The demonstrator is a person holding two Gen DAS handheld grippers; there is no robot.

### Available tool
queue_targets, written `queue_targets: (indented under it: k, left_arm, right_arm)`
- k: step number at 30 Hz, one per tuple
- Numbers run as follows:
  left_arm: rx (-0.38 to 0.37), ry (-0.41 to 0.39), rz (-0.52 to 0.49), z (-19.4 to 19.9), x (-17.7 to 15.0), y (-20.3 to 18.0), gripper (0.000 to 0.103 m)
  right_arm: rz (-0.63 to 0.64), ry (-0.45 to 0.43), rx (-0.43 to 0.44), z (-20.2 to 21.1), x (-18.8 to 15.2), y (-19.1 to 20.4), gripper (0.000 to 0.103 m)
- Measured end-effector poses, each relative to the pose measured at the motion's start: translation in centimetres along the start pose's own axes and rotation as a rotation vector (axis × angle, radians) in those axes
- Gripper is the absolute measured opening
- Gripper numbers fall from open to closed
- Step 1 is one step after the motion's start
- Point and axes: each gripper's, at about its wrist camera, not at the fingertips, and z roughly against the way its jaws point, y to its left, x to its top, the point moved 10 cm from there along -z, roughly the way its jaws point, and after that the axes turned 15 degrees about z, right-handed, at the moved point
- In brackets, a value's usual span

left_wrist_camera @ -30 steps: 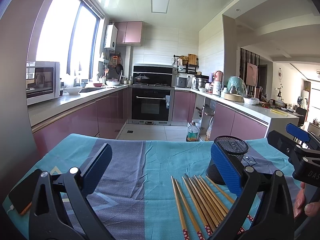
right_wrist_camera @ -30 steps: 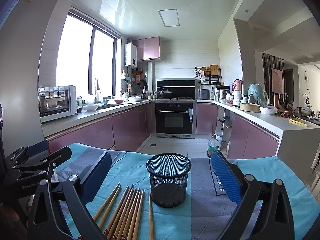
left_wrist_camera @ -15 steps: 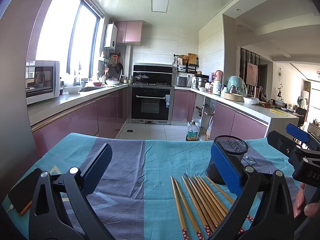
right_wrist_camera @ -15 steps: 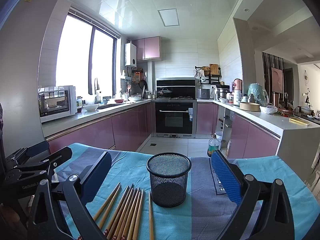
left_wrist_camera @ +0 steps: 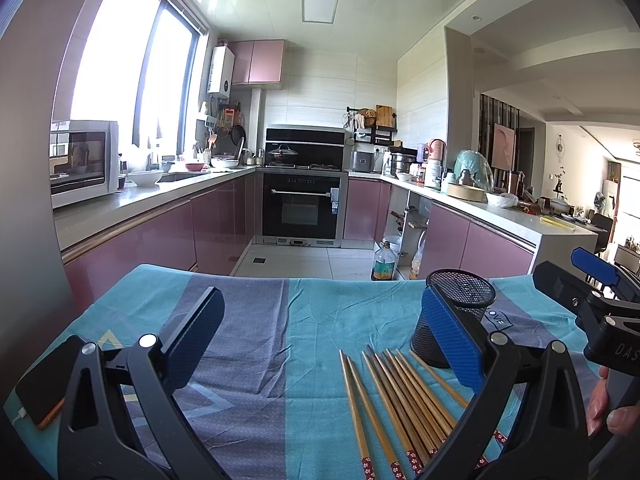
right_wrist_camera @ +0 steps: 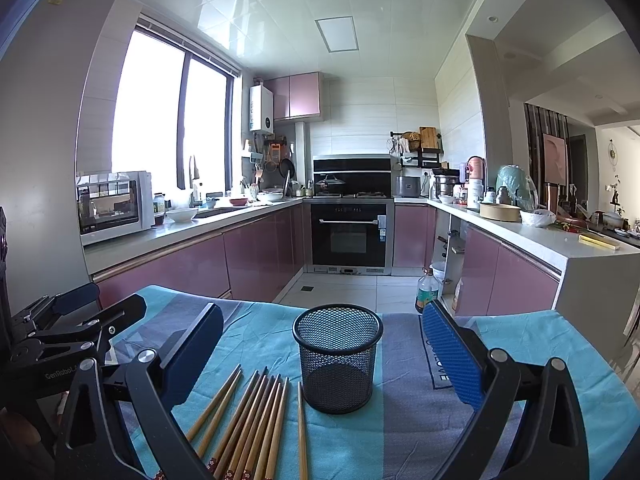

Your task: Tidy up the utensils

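Chopsticks (right_wrist_camera: 256,420): a batch of brown wooden sticks with red patterned ends, lying flat in a loose fan on the teal and grey cloth (right_wrist_camera: 400,432) that covers my worktop, tips pointing away from me. One stick (right_wrist_camera: 301,428) lies a little apart from the rest, nearest the holder. Holder: one black wire-mesh cup (right_wrist_camera: 338,364), upright, nothing visible inside it, standing just beyond and to the right of the chopsticks; the nearest tip comes close to its base, contact uncertain. My right gripper (right_wrist_camera: 320,356): fingers spread wide, holding nothing, hovering above the cloth with the cup framed between its pads. My left gripper (left_wrist_camera: 320,344): likewise spread wide and holding nothing, raised over the cloth, the chopsticks (left_wrist_camera: 400,400) lying below between its fingers toward the right one, whose blue pad (left_wrist_camera: 450,340) overlaps the mesh cup (left_wrist_camera: 456,320) in the left wrist view. A phone (left_wrist_camera: 44,384) with a cable attached lies at the left edge of the cloth. Fingers of my own right hand (left_wrist_camera: 610,404) show at the right edge of the same view, under the right gripper's body. Background: kitchen with pink cabinets (right_wrist_camera: 256,256), a black oven (right_wrist_camera: 350,236), a microwave (right_wrist_camera: 114,204) on the counter by the window.
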Motion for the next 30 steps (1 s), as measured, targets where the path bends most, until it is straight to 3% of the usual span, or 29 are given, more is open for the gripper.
queue_targets:
  k: [23, 27, 30]
  left_arm:
    - [0.005, 0.046, -0.012, -0.7, -0.7, 0.2, 0.097]
    - [0.008, 0.105, -0.046, -1.3, -1.7, 0.3, 0.097]
    - [0.006, 0.189, -0.063, -2.4, -3.2, 0.5, 0.097]
  right_arm:
    - [-0.015, 0.050, 0.040, -1.1, -0.9, 0.2, 0.096]
    - [-0.007, 0.131, 0.074, -2.2, -2.5, 0.3, 0.096]
    - [-0.001, 0.243, 0.118, -3.7, -4.8, 0.6, 0.096]
